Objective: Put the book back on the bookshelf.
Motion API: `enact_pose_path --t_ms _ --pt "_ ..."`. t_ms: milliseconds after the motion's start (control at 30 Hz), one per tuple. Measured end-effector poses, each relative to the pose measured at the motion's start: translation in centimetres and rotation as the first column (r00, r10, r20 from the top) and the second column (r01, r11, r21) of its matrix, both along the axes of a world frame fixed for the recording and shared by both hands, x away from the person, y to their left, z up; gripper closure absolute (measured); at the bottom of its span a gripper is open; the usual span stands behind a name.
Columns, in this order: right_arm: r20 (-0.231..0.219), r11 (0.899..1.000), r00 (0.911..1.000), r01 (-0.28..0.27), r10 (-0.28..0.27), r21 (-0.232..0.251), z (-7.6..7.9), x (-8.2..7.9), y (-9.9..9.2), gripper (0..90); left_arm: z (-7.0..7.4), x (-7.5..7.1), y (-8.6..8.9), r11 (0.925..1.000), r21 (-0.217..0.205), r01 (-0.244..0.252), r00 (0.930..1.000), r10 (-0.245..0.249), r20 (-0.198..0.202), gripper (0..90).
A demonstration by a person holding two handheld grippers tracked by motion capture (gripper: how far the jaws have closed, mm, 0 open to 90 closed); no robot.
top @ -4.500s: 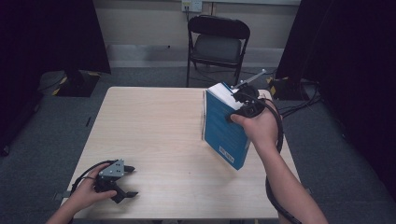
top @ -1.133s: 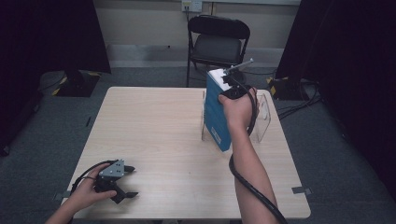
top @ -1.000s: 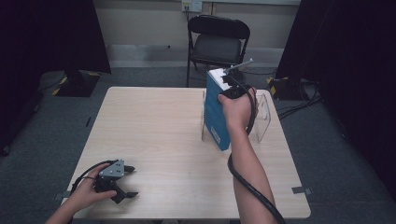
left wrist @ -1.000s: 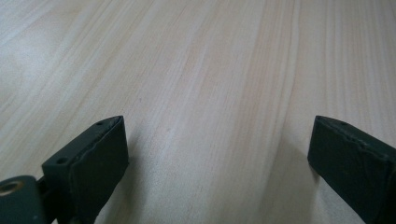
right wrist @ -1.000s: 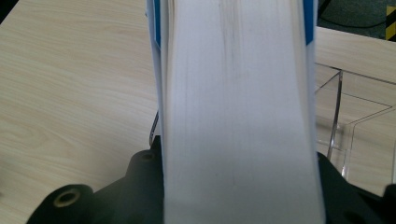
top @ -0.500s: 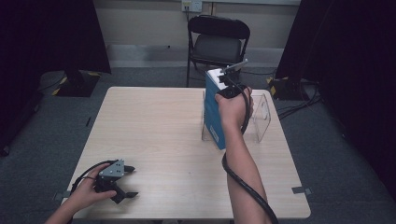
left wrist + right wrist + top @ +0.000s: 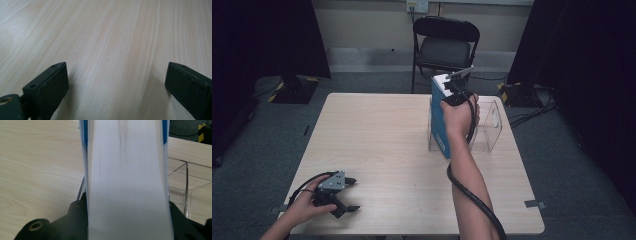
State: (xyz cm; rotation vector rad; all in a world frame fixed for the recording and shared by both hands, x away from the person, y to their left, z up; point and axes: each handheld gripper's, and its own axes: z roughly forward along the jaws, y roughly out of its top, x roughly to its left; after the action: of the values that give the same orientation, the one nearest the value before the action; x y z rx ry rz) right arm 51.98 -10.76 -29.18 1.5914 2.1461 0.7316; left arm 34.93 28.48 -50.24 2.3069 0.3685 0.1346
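Item: one thick blue-covered book (image 7: 439, 117), gripped by the right tool (image 7: 453, 92), whose jaws are closed on it across its thickness. Location: far right part of the counter (image 7: 377, 135), standing upright at the left end of a clear acrylic holder (image 7: 486, 131); whether its bottom edge already rests on the holder's base we cannot tell. Change noted: a few seconds ago we held the book tilted in the air nearer the person, right of the counter's middle; by a second ago it stood upright at the holder, and since then only the forearm (image 7: 467, 185) has swung leftward while the book kept its place. We judge the placing nearly complete, with release of the grip the remaining step. Left tool (image 7: 346, 200): lying on the near left part of the counter under the left hand (image 7: 304, 207), unmoved over the same span, jaws wide apart and empty. View comparison: the right gripper view gives the white page edge (image 7: 127, 182) between blue covers, with the black jaws pressed against both sides and the holder's clear walls (image 7: 186, 187) just beyond, which the high view hides behind hand and book. The left gripper view gives bare wood grain (image 7: 112, 37) between two separated pads (image 7: 53, 83).
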Motion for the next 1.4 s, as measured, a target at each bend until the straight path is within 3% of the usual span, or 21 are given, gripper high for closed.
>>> enact_pose_path --t_ms 267,567,867,1000,1100,1267,1400 --pt "0.006 1.000 1.0000 0.001 -0.001 0.011 -0.86 -0.13 -0.32 61.6 0.00 0.00 0.00 1.0000 0.000 0.000 1.0000 0.000 0.000 4.8" --pt "-0.012 0.998 0.9981 -0.060 0.060 0.004 -0.90 -0.42 -0.47 59.8 0.00 0.00 0.00 1.0000 0.000 0.000 1.0000 0.000 0.000 4.7" --pt "-0.048 0.993 0.9931 -0.109 0.107 -0.045 -1.05 0.14 -0.41 55.4 0.00 0.00 0.00 1.0000 0.000 0.000 1.0000 0.000 0.000 4.7" --pt "-0.048 0.994 0.9939 -0.101 0.099 -0.041 -1.03 0.24 -0.67 55.3 0.00 0.00 0.00 1.0000 0.000 0.001 1.0000 -0.001 0.001 4.7" --pt "-0.076 0.990 0.9887 -0.133 0.130 -0.041 -1.06 0.32 -0.64 53.3 0.00 -0.01 0.00 1.0000 0.001 -0.001 1.0000 0.001 0.001 4.7" --pt "-0.069 0.990 0.9887 -0.135 0.133 -0.036 -1.08 0.13 -0.67 53.1 0.00 -0.01 0.00 1.0000 0.000 -0.001 1.0000 0.001 0.001 4.7" --pt "-0.103 0.991 0.9865 -0.132 0.127 -0.037 -0.88 -0.12 -0.91 52.7 0.00 -0.01 0.00 1.0000 0.000 -0.001 1.0000 0.001 0.001 4.7"
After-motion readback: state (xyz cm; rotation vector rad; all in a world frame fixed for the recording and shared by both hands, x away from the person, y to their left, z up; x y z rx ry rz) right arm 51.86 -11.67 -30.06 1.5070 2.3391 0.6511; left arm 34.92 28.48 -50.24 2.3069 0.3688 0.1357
